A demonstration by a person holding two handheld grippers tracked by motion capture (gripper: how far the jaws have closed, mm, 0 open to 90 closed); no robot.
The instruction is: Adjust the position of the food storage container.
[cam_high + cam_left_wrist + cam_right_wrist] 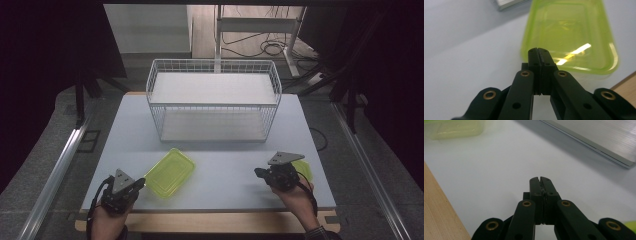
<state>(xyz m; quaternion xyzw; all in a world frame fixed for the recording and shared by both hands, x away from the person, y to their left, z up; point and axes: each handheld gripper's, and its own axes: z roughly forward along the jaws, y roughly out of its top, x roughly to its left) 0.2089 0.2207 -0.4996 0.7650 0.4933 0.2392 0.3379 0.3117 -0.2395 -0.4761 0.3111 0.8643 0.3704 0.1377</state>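
Container (pixel 170 172) | translucent lime-green | shallow rectangle, rounded corners | empty

Looked like a lab or recording rig: white table (pixel 215 175) framed by dark curtains (pixel 45 75), aluminium rails (pixel 55 175) along the sides, loose cables (pixel 265 47) on the floor behind, bare desk frame (pixel 260 25).

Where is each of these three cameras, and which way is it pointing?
High view: above the table's near edge, looking forward and down at the wire basket; both forearms and hand-held grippers show.
Left gripper view: rides the left hand-held gripper, looking along its shut jaws at the green container.
Right gripper view: rides the right hand-held gripper, jaws shut, looking across the bare tabletop.
Shared: the high and left gripper views both show that green container.
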